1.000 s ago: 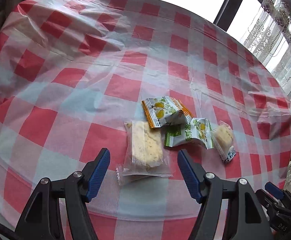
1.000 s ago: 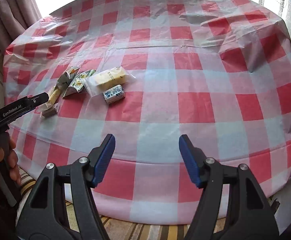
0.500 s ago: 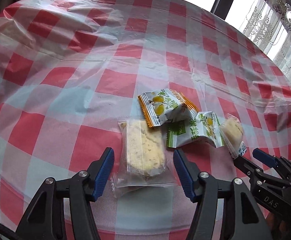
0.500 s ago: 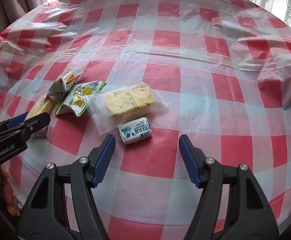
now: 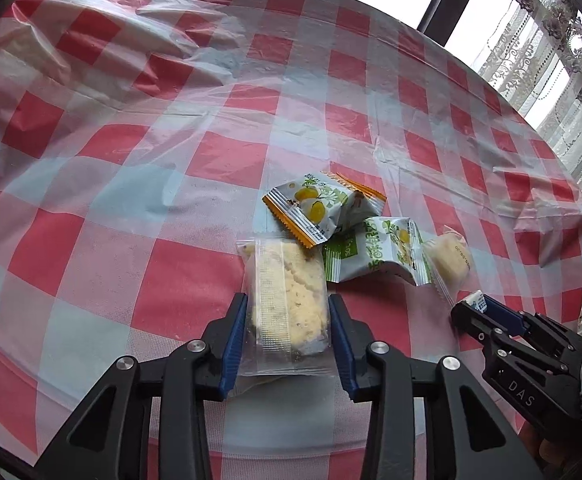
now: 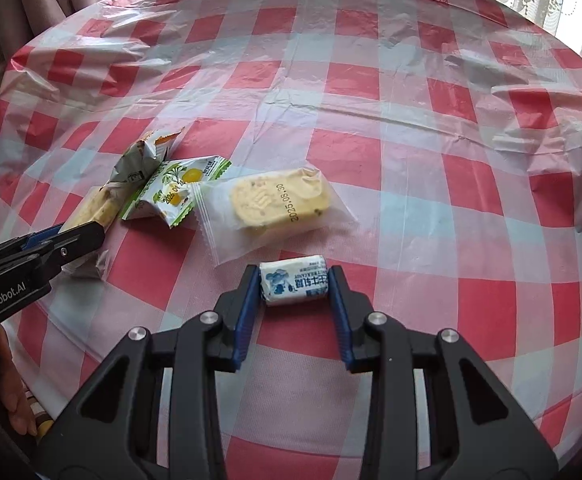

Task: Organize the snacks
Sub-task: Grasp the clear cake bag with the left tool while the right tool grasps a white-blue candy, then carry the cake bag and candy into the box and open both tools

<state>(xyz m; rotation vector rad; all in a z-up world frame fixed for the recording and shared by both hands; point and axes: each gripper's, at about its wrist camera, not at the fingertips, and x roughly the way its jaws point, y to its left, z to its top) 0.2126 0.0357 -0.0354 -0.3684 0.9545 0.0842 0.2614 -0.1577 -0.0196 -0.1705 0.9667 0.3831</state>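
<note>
On the checked bench [image 5: 219, 160]: clear-wrapped cake [image 5: 287, 300] clamped by just-closed left gripper [image 5: 289, 316] fingers; second clear-wrapped cake [image 6: 279, 200] and two green packets [image 5: 319, 208] beside it; small white candy [image 6: 294, 280] pinched by just-closed right gripper [image 6: 294, 286].

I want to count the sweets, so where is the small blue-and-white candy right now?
The blue-and-white candy sits between the right gripper pads on the checked tablecloth, just in front of the clear-wrapped yellow cake.

Four snack packets [image 6: 227, 196] clustered on table [image 6: 411, 120]; candy [image 6: 293, 280] just before them.
</note>
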